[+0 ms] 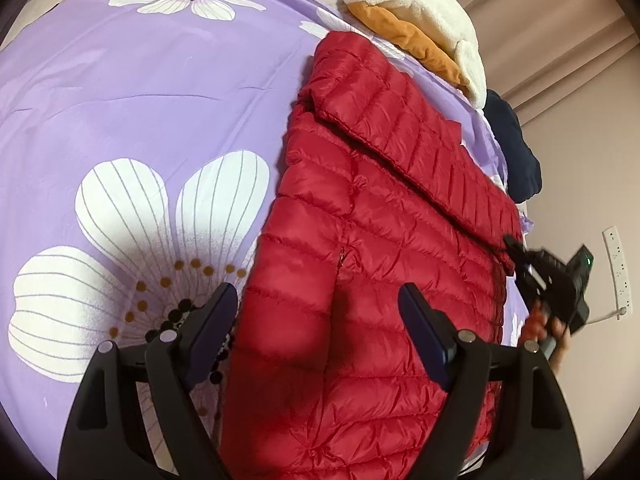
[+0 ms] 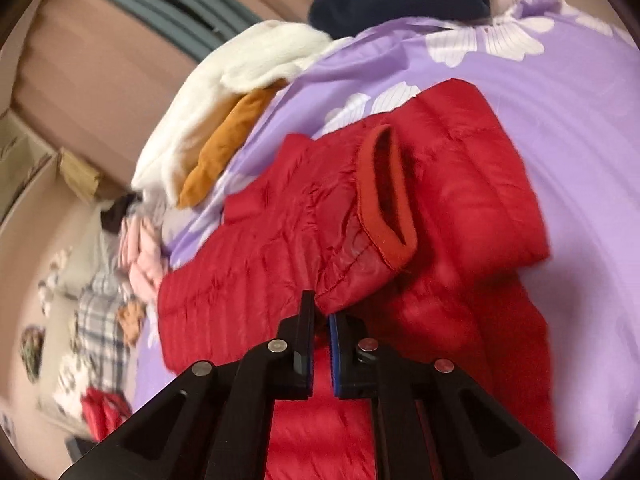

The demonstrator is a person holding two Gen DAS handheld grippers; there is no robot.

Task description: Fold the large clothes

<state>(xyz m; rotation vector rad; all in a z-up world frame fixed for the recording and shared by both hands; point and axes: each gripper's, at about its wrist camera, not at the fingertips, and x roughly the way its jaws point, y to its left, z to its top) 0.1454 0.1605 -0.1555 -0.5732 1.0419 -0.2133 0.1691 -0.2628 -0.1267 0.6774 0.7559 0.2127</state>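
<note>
Right wrist view: your right gripper (image 2: 320, 312) clamps the red jacket (image 2: 460, 184) sleeve mid-fold; left gripper (image 1: 316, 312) hangs released, so lay the sleeve flat.

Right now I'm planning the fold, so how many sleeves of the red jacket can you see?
1: the sleeve lies across the red jacket, its cuff pinched by the right gripper. The other sleeve may be hidden underneath.

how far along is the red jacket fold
Done: the red puffer jacket lies spread on the purple floral sheet, with one sleeve already laid across its body.
In hand: the right gripper is shut on the sleeve's cuff end; the left gripper hangs open over the hem side.
Left: the body still looks full length, so the final folds remain.
</note>
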